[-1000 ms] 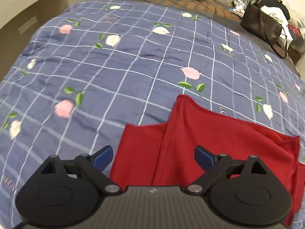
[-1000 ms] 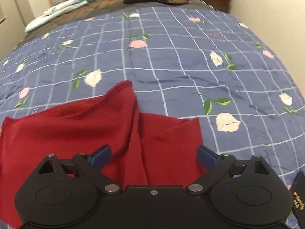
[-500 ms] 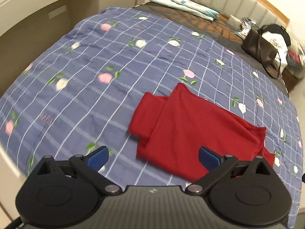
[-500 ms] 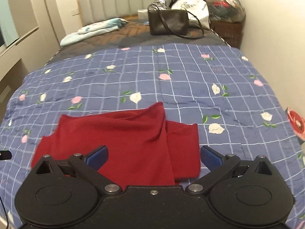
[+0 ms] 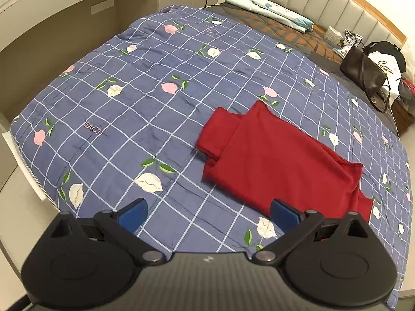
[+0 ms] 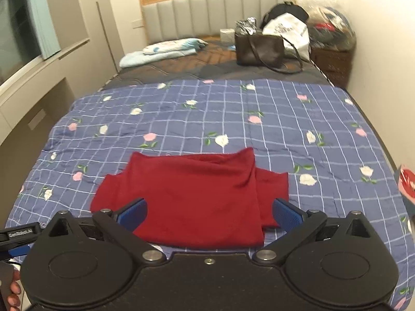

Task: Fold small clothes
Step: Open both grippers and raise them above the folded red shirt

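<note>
On the bed: a blue quilt (image 5: 145,103) printed with a white grid and pink and white flowers covers the near half of the mattress.
Garment: a folded dark red knit garment (image 6: 197,194) lies flat on the quilt, well inside its edges, in the part of the bed nearest both cameras.
Garment shape: one broad folded panel lies on top, and a narrower flap sticks out from under it at each end; in the left wrist view (image 5: 280,155) one flap shows at the upper left and another at the lower right.
Left gripper: the left gripper (image 5: 207,212) hangs above the quilt with its blue-padded fingers (image 5: 132,211) spread wide and nothing between them; it is clear of the garment.
Right gripper: the right gripper (image 6: 208,213) hangs above the garment's near edge, blue pads (image 6: 286,213) wide apart, holding nothing; whether it touches the cloth I cannot tell.
Head of the bed: a dark brown leather handbag (image 6: 258,49) stands on the bare brown mattress, a white printed bag (image 6: 288,29) just behind it, and folded pale blue bedding (image 6: 160,50) lies to the left below the grey padded headboard (image 6: 192,13).
Far left edge, right wrist view: a thumb (image 6: 13,294) and part of a black handle show.
</note>
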